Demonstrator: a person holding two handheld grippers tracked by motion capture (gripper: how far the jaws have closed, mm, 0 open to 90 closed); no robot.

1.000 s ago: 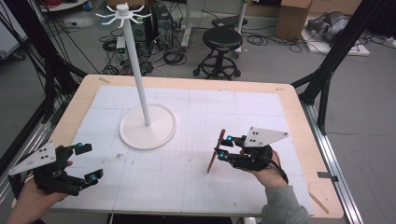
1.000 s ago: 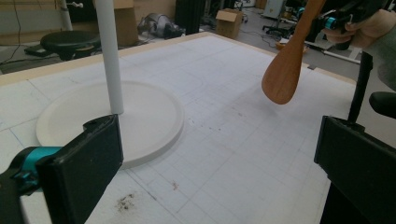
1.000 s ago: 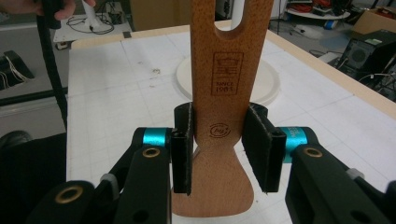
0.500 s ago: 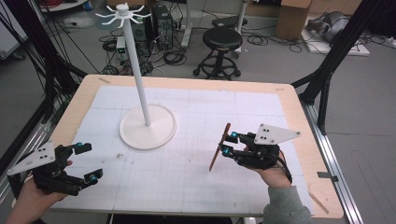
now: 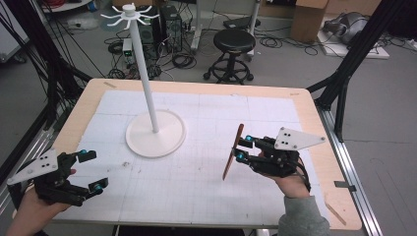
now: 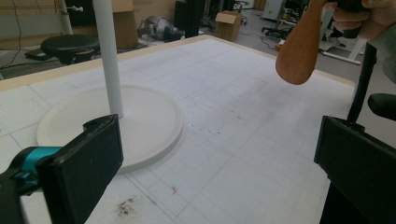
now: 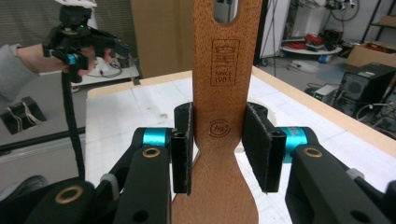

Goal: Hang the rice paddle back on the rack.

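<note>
- Wooden spatula (image 5: 233, 152) pinched across its narrow neck by the right gripper (image 5: 242, 150), jaws closed on both edges, over the right half of the table (image 5: 305, 105).
- Seen from the high view tilted, handle end up and away, broad end down toward the white gridded mat (image 5: 206, 118); contact with the mat impossible to tell.
- Stamped logo and a hanging hole visible on the handle in the right gripper view (image 7: 226, 60).
- Left gripper (image 5: 88, 171) held low at the near left corner, jaws spread wide apart and gripping nothing.
- White stand (image 5: 155, 132), a round base with a tall pole and hooked crown, placed on the mat's left half, well apart from both grippers.
- Black stool (image 5: 234, 42) on the floor beyond the far edge.
</note>
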